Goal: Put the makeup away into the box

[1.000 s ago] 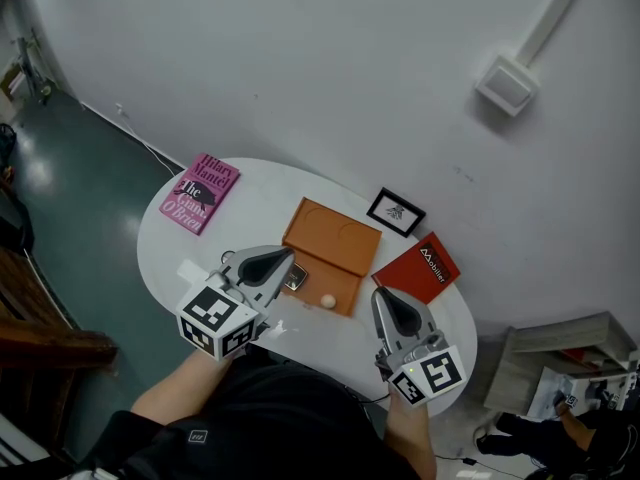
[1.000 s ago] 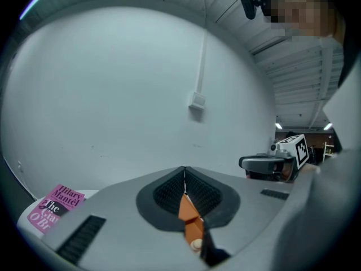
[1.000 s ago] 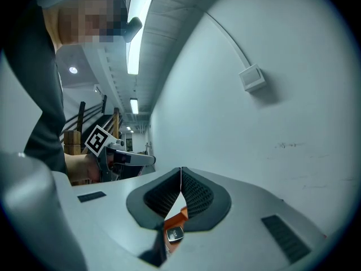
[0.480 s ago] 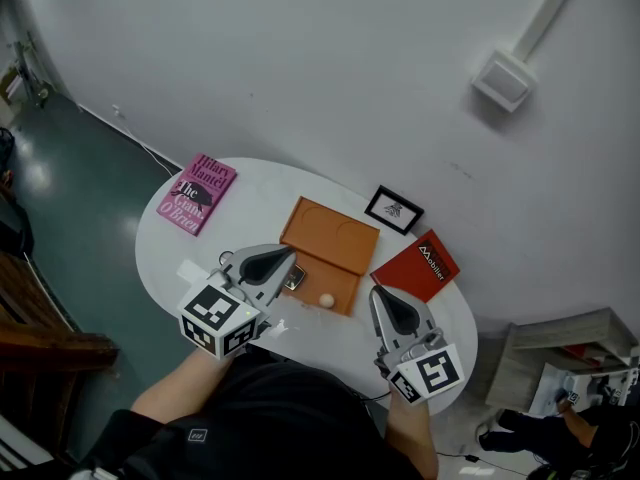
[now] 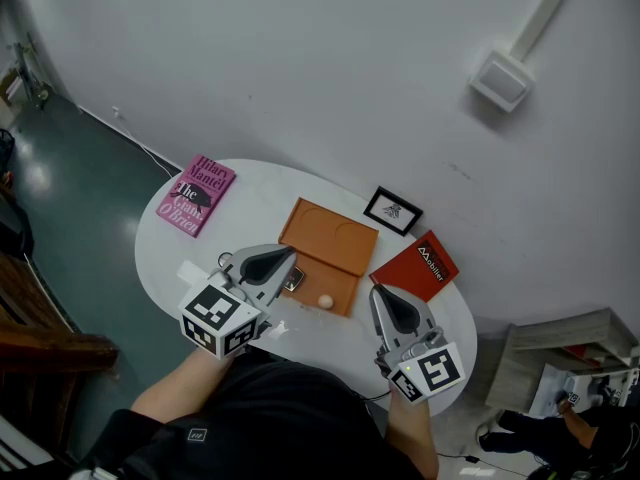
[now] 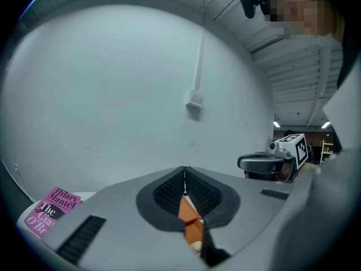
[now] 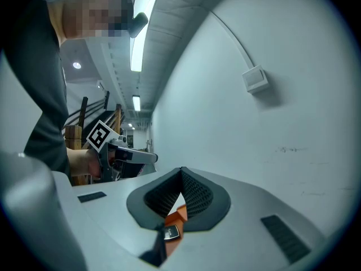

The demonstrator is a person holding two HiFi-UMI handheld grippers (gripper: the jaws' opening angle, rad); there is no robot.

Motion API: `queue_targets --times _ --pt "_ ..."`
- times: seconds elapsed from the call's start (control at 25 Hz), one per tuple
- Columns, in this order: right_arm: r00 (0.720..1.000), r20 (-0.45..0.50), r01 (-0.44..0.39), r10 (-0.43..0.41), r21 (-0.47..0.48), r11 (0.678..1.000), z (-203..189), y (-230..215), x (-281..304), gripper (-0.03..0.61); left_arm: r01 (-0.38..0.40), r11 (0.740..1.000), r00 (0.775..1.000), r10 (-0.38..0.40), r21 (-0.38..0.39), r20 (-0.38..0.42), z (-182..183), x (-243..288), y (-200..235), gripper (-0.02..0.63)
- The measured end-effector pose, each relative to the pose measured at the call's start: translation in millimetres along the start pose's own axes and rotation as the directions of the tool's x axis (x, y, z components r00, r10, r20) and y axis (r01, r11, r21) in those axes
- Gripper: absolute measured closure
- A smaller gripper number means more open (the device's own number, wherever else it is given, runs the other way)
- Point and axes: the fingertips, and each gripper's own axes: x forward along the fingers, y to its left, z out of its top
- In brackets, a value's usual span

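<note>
An orange box (image 5: pixel 328 248) lies open in the middle of the round white table (image 5: pixel 250 208). A small beige round item (image 5: pixel 326 300) rests in its near section, and a dark square compact (image 5: pixel 294 279) sits at its near left corner. My left gripper (image 5: pixel 290 257) hovers just left of the box, its tip by the compact, jaws shut and empty. My right gripper (image 5: pixel 377 293) hangs to the right of the box, also shut on nothing. Below the shut jaws, the left gripper view shows the box (image 6: pixel 189 216) and the beige item (image 6: pixel 196 245). The right gripper view shows the compact (image 7: pixel 173 233).
A pink book (image 5: pixel 197 193) lies at the table's far left. A red booklet (image 5: pixel 416 266) and a small framed picture (image 5: pixel 392 211) lie to the right of the box. A white slip (image 5: pixel 192 271) sits near the left gripper. A wall stands close behind the table.
</note>
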Motion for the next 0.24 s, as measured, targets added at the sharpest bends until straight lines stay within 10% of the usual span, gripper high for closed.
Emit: queue_targets --times 0.24 --pt "1.0 0.004 0.006 -0.006 0.005 1.0 -0.8 -3.5 -2.1 0.544 -0.005 1.0 1.0 0.005 -0.005 0.0 -1.1 0.8 0.8 0.6"
